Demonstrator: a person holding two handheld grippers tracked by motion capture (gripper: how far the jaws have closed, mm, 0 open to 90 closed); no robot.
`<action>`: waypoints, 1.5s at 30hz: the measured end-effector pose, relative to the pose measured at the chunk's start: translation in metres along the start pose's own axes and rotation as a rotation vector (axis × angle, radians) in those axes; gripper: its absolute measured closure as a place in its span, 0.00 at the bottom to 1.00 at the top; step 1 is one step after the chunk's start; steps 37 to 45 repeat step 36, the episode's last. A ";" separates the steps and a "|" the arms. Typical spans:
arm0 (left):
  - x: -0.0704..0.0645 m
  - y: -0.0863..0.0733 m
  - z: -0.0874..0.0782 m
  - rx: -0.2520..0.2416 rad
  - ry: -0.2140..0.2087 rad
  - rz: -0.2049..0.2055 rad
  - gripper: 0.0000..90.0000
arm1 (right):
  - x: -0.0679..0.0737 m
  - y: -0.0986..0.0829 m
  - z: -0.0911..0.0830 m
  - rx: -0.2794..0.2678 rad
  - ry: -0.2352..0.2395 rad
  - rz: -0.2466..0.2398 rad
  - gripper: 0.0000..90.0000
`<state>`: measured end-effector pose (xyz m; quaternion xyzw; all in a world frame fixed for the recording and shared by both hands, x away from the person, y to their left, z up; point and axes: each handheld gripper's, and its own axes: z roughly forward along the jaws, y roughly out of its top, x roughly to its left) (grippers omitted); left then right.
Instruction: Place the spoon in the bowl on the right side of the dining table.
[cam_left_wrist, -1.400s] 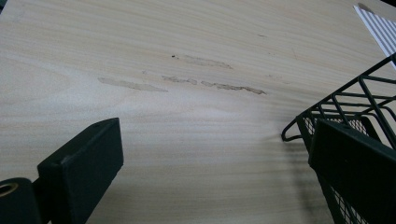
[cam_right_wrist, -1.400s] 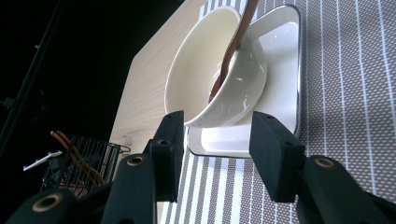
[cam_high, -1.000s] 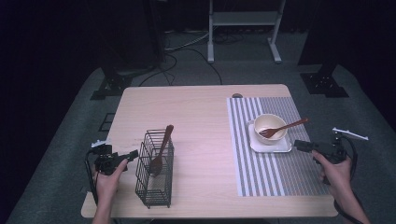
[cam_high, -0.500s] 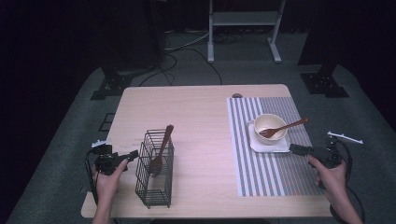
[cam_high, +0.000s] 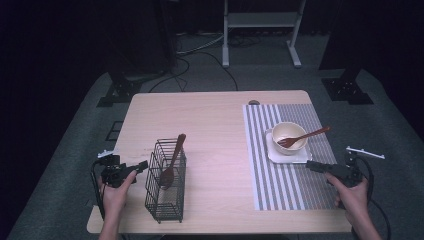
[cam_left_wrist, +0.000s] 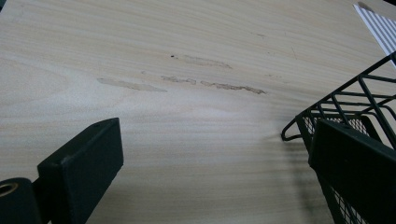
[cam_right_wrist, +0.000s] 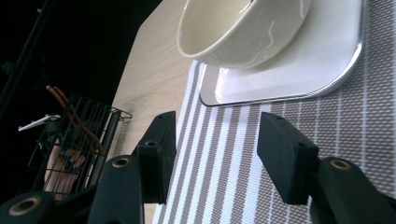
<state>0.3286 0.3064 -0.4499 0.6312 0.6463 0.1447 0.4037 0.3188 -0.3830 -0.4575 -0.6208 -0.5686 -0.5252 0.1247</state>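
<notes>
Fork (cam_high: 303, 136): wooden, tines down in the bowl, handle slanting out over the rim toward the far right.
Bowl (cam_high: 289, 136): cream, upright on a white square plate (cam_high: 277, 154); in the right gripper view it stands just beyond the jaws.
Mat (cam_high: 287, 180): grey and white stripes, under the plate, on the table's right half.
Right gripper (cam_high: 313, 165): low over the mat, near the plate's front corner — jaws spread, nothing between them.
Basket (cam_high: 165, 181): black wire, upright at the table's front left, with a wooden spoon (cam_high: 173, 162) leaning inside, bowl end down.
Left gripper (cam_high: 139, 166): just beside the basket's left wall — jaws wide apart, holding nothing; one jaw overlaps the wire in the left gripper view, contact unclear.
Table (cam_high: 210, 130): pale wood.
</notes>
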 end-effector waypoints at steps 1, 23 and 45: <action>0.000 0.000 0.000 0.000 0.000 0.000 0.02 | 0.001 -0.001 0.000 0.001 0.002 -0.005 0.51; 0.000 0.000 -0.001 -0.002 0.000 -0.003 0.02 | 0.014 -0.024 0.011 0.022 0.025 -0.051 0.47; -0.001 0.001 0.000 -0.007 -0.005 -0.009 0.02 | 0.023 -0.043 0.013 0.037 0.061 -0.056 0.43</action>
